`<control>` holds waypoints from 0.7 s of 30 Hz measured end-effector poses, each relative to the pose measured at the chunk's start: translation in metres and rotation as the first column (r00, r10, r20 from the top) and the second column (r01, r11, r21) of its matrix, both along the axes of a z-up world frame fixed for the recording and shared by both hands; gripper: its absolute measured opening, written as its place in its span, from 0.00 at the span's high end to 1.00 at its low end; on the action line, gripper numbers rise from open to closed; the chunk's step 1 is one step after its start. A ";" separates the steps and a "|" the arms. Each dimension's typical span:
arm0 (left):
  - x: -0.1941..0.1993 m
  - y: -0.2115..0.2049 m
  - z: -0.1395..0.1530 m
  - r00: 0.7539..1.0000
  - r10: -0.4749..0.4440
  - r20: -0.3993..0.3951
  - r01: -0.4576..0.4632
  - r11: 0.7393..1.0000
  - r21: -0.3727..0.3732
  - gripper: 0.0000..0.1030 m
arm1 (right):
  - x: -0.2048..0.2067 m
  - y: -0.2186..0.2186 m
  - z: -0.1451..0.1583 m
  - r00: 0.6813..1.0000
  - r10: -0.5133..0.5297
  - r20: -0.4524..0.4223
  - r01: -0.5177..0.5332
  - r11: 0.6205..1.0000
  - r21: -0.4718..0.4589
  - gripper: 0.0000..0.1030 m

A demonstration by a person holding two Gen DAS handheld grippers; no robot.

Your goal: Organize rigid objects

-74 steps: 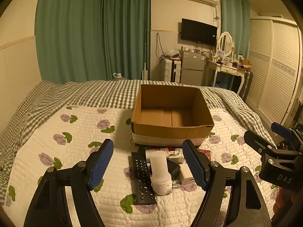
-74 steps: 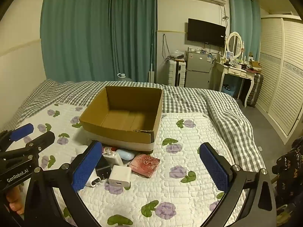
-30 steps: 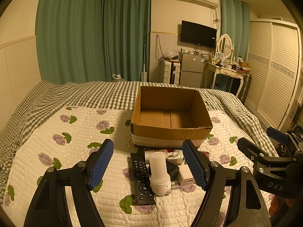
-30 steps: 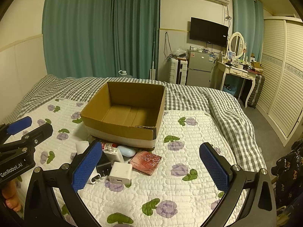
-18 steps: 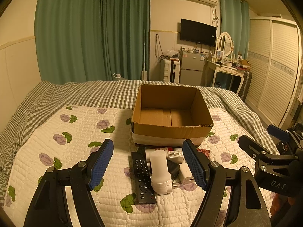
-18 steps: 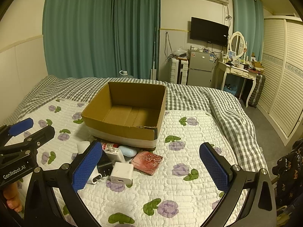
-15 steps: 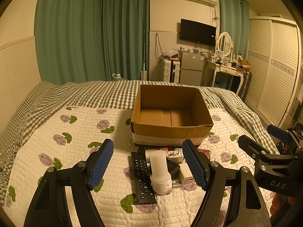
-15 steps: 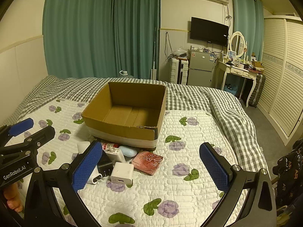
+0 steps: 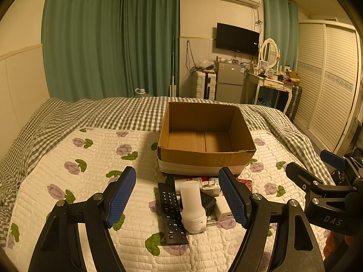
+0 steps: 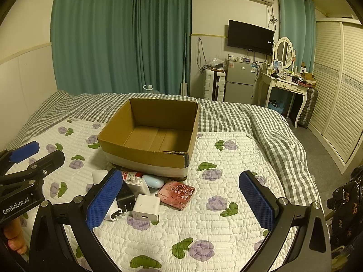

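While both our left gripper (image 9: pixel 178 198) and right gripper (image 10: pixel 181 200) gape empty, we see a black remote (image 9: pixel 171 213), white bottle (image 9: pixel 191 206) and chargers (image 10: pixel 145 207) beside the brown box (image 9: pixel 205 156).

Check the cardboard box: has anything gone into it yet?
Empty. The cardboard box shows only bare floor in both views; the black remote and white charger lie on the quilt in front.

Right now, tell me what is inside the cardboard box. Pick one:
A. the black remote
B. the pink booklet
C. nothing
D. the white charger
C: the box shows only its bare cardboard floor, while the remote, charger and booklet all lie on the quilt in front of it.
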State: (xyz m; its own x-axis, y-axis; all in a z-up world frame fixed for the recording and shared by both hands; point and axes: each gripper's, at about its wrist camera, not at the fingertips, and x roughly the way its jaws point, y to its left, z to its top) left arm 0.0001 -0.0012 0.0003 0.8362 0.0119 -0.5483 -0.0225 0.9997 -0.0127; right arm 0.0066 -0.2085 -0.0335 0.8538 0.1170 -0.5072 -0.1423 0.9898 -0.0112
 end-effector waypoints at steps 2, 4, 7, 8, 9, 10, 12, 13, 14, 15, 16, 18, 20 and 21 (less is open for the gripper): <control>0.000 0.000 0.000 1.000 -0.001 0.000 0.001 1.000 0.000 0.24 | 0.000 0.000 0.000 1.000 0.001 -0.001 -0.001 1.000 0.000 0.00; 0.000 0.000 0.000 1.000 -0.001 -0.001 0.001 1.000 0.000 0.24 | 0.000 0.000 0.000 1.000 0.000 0.000 0.000 1.000 0.000 0.00; 0.000 0.001 0.000 1.000 -0.006 -0.006 0.006 1.000 -0.006 0.24 | 0.001 0.000 0.000 1.000 0.001 -0.002 -0.001 1.000 0.000 0.00; 0.001 0.002 0.000 1.000 -0.006 -0.008 0.006 1.000 -0.009 0.24 | 0.001 0.000 -0.001 1.000 0.001 -0.005 -0.001 1.000 0.000 0.00; 0.001 0.003 -0.001 1.000 -0.003 -0.010 0.003 1.000 -0.008 0.24 | 0.001 0.001 -0.002 1.000 0.001 -0.007 -0.001 1.000 0.000 0.00; 0.002 0.005 -0.001 1.000 0.001 -0.013 -0.001 1.000 -0.005 0.24 | 0.002 0.001 -0.003 1.000 0.001 -0.010 -0.001 1.000 0.000 0.00; 0.003 0.008 -0.003 1.000 0.003 -0.022 -0.003 1.000 -0.002 0.24 | 0.003 0.000 -0.006 1.000 0.002 -0.014 -0.002 1.000 0.000 0.00; 0.004 0.009 -0.006 0.999 0.006 -0.032 -0.006 1.000 -0.002 0.24 | 0.004 0.000 -0.008 1.000 0.002 -0.016 -0.002 1.000 -0.001 0.00; 0.006 0.012 -0.010 0.999 0.007 -0.047 -0.007 1.000 -0.006 0.24 | 0.005 0.001 -0.011 1.000 0.003 -0.021 -0.003 1.000 -0.003 0.00; 0.008 0.015 -0.017 0.998 0.008 -0.069 -0.009 1.000 -0.010 0.24 | 0.007 0.001 -0.016 0.999 0.003 -0.033 -0.003 1.000 -0.008 0.00; 0.011 0.019 -0.024 0.995 0.017 -0.094 -0.019 1.000 -0.011 0.24 | 0.010 0.001 -0.021 0.999 0.000 -0.048 -0.001 1.000 -0.014 0.00; 0.019 0.024 -0.042 0.988 0.032 -0.150 -0.034 0.999 -0.010 0.25 | 0.015 0.002 -0.030 0.997 -0.011 -0.079 0.009 1.000 -0.030 0.00; 0.026 0.027 -0.062 0.979 0.033 -0.201 -0.034 0.999 -0.001 0.27 | 0.017 0.002 -0.036 0.995 -0.010 -0.099 0.007 0.999 -0.034 0.00; 0.029 0.026 -0.071 0.975 0.033 -0.222 -0.032 0.999 0.006 0.27 | 0.019 0.002 -0.039 0.994 -0.010 -0.108 0.006 0.999 -0.035 0.00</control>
State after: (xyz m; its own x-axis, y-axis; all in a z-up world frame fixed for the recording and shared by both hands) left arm 0.0286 0.0251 -0.0710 0.6929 0.0386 -0.7200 -0.0572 0.9984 -0.0015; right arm 0.0256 -0.2068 -0.0721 0.7946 0.0913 -0.6002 -0.1367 0.9901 -0.0304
